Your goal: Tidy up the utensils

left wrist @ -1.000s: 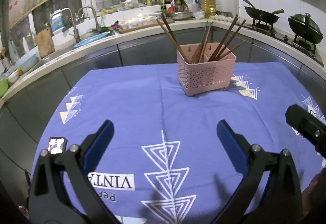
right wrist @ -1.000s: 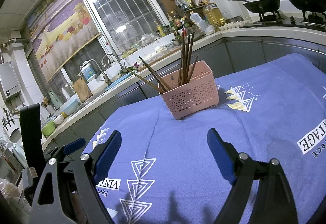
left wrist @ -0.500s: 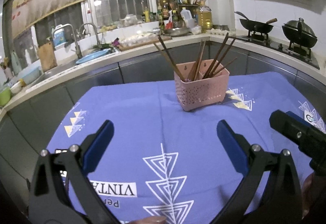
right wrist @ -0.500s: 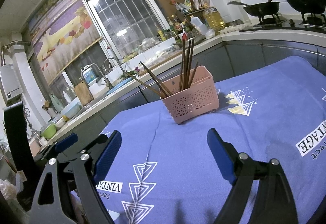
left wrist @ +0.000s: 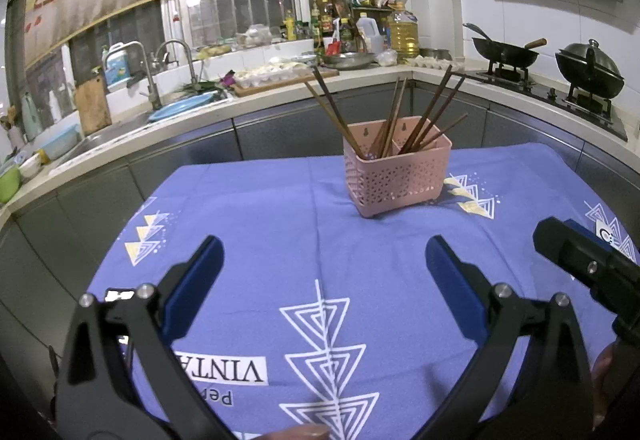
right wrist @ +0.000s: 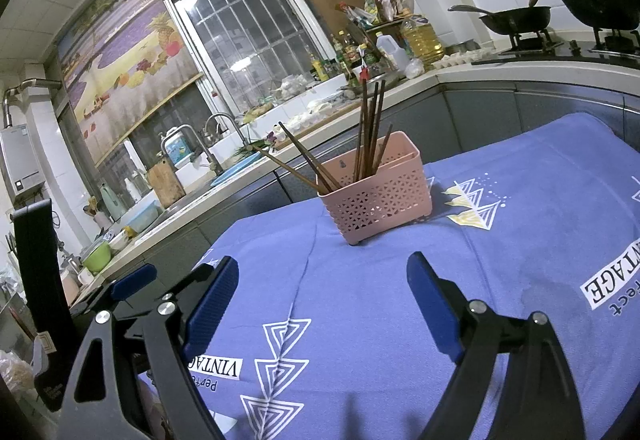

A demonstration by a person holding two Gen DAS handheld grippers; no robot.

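A pink perforated utensil basket (left wrist: pixel 398 172) stands at the far middle of the table on a blue-violet cloth (left wrist: pixel 280 232). Several brown chopsticks (left wrist: pixel 394 116) stand in it, leaning outward. The basket (right wrist: pixel 378 196) and chopsticks (right wrist: pixel 370 128) also show in the right wrist view. My left gripper (left wrist: pixel 320 264) is open and empty, held above the near part of the cloth. My right gripper (right wrist: pixel 320 280) is open and empty, to the right of the left one. Part of the right gripper shows at the right edge of the left wrist view (left wrist: pixel 588 264).
A kitchen counter (left wrist: pixel 256 96) wraps behind the table with a sink and taps (left wrist: pixel 168 56), bottles (left wrist: pixel 404 32), and a wok (left wrist: pixel 506 54) and a lidded pot (left wrist: pixel 590 70) on the stove at the right.
Both grippers have tilted up and drawn back a little, so the basket sits lower and farther in view. Both stay open and empty. The basket has not moved.
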